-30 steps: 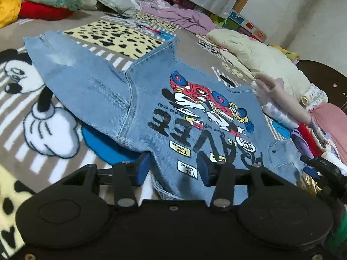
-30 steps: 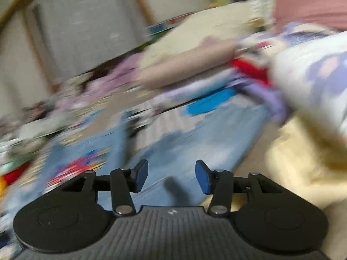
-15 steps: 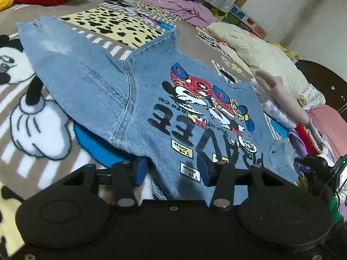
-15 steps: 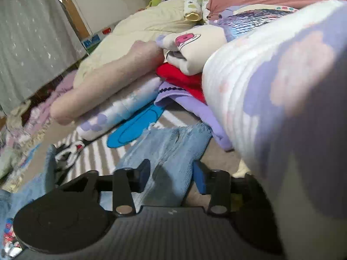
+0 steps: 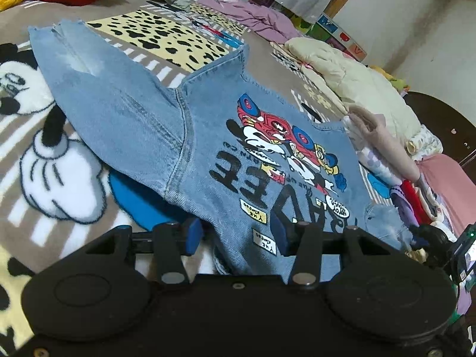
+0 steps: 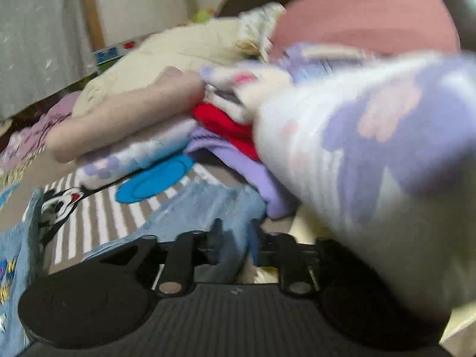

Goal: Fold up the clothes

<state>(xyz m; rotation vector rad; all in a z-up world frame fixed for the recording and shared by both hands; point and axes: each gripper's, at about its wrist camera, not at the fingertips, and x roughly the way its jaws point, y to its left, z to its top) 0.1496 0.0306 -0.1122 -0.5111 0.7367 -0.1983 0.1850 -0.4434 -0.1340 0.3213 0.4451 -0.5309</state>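
1. Denim shirt lies flat, print side up, on a cartoon blanket.
2. Left gripper sits at the shirt's near hem, jaws partly apart, fabric between them, pads not pressing.
3. Right gripper is closing, jaws narrow, around the shirt's sleeve.
4. Folded clothes pile lies just beside the sleeve.

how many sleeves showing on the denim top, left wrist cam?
2. Long sleeve spread far left over the cartoon blanket; the other sleeve bunched at right beside the folded stack, its end reaching toward the right tool.
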